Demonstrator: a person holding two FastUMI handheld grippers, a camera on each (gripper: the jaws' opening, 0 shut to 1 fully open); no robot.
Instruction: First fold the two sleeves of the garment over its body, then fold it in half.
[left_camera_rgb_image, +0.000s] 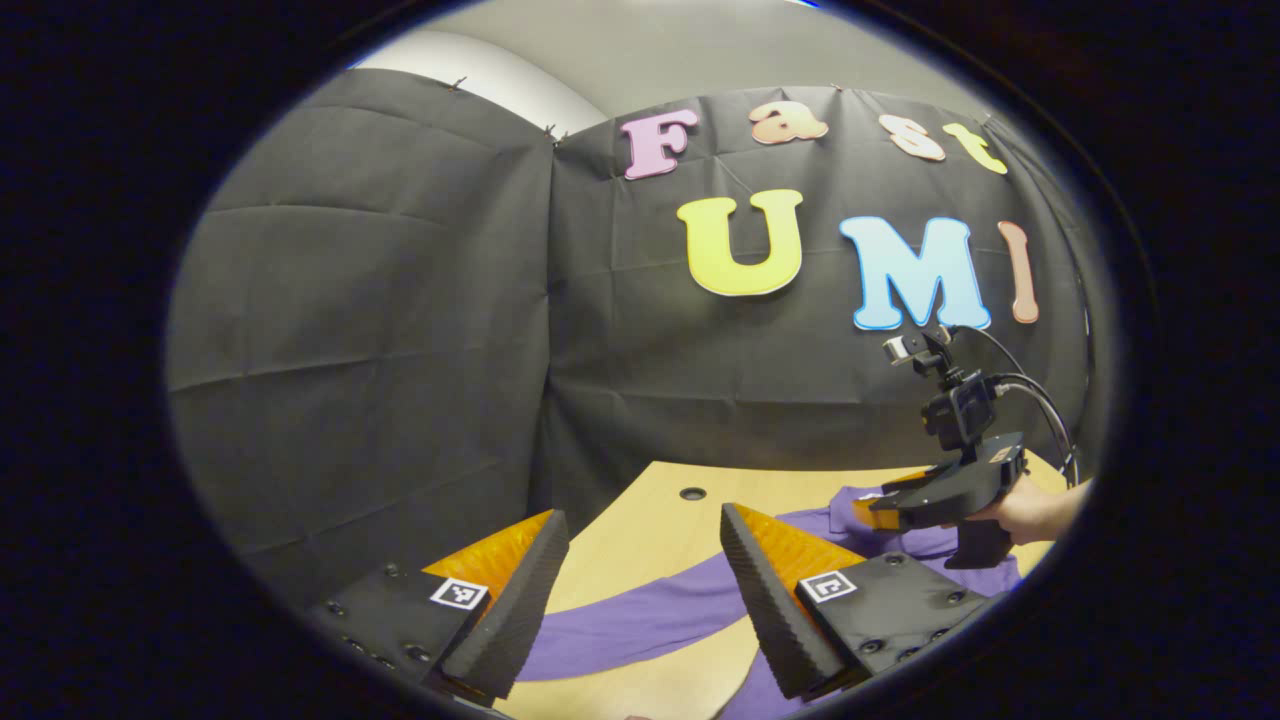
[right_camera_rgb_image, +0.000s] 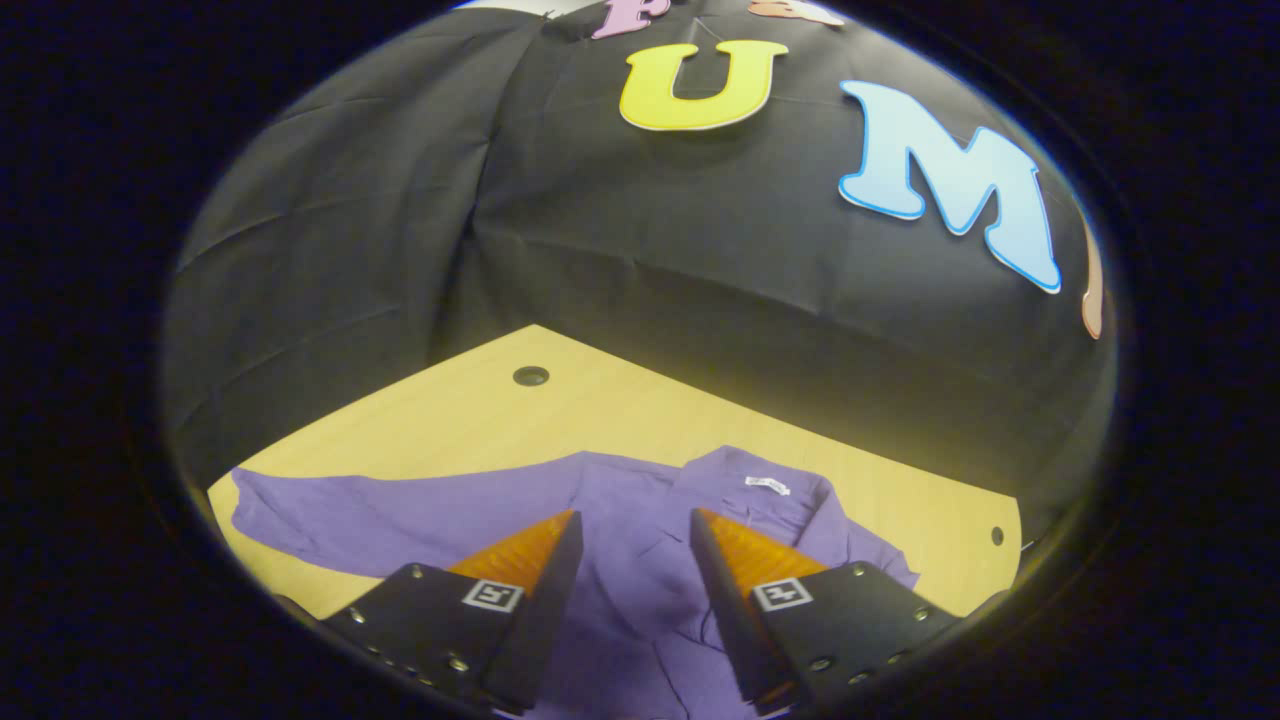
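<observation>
A purple shirt (right_camera_rgb_image: 640, 490) lies flat on the wooden table (right_camera_rgb_image: 600, 410), collar (right_camera_rgb_image: 760, 485) toward the back wall. One sleeve (right_camera_rgb_image: 330, 515) stretches out to the left in the right gripper view. My right gripper (right_camera_rgb_image: 636, 520) hovers open just above the shirt's chest, nothing between its fingers. In the left gripper view, my left gripper (left_camera_rgb_image: 642, 520) stands open above the outstretched sleeve (left_camera_rgb_image: 640, 615), holding nothing. Farther right there, the right gripper (left_camera_rgb_image: 868, 512) hangs over the shirt body (left_camera_rgb_image: 900, 540), held by a hand (left_camera_rgb_image: 1030, 510).
The black cloth wall (left_camera_rgb_image: 400, 350) closes the table's far sides. A round cable hole (right_camera_rgb_image: 530, 376) sits in the tabletop behind the sleeve, and a second hole (right_camera_rgb_image: 997, 535) lies near the right edge. Bare wood (left_camera_rgb_image: 650, 500) runs between shirt and wall.
</observation>
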